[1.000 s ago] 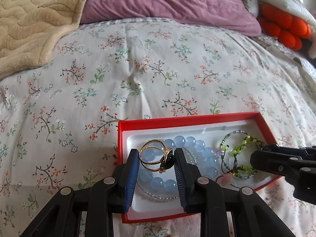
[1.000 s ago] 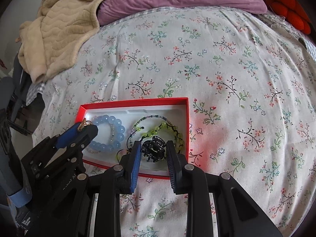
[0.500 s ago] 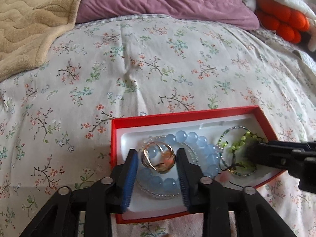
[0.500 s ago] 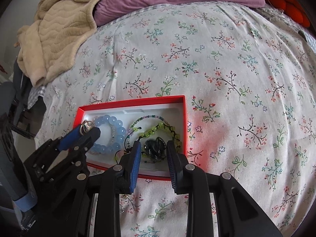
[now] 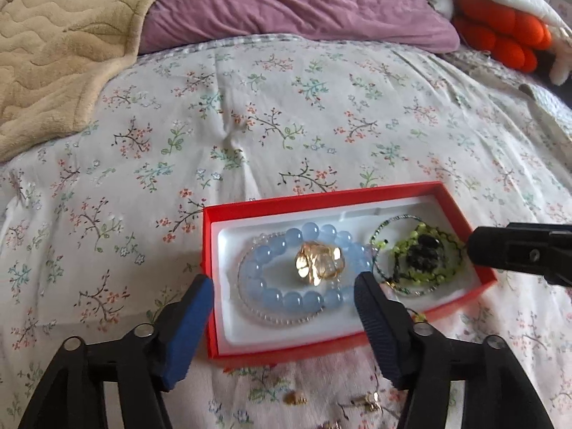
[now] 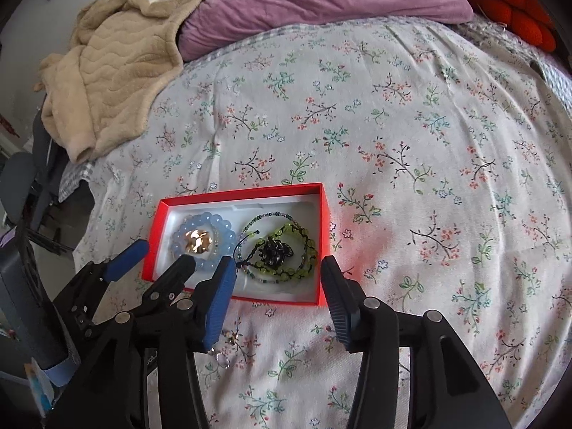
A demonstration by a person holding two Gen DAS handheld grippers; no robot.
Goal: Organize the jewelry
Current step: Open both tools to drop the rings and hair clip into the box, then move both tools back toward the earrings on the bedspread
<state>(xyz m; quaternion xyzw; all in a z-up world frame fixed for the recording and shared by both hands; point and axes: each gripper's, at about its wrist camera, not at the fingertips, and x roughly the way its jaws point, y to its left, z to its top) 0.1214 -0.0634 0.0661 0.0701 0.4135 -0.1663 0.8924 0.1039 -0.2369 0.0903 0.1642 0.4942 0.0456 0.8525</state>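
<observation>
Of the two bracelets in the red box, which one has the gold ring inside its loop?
The blue bead bracelet, at the box's left end; the gold ring sits inside it. The green bracelet encircles a black piece instead.

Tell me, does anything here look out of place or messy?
Yes. A few small gold pieces lie loose on the bedspread just in front of the red box, not inside it. In the box, the gold ring sits within the blue bead bracelet, and a dark clip rests on the green bracelet.
</observation>
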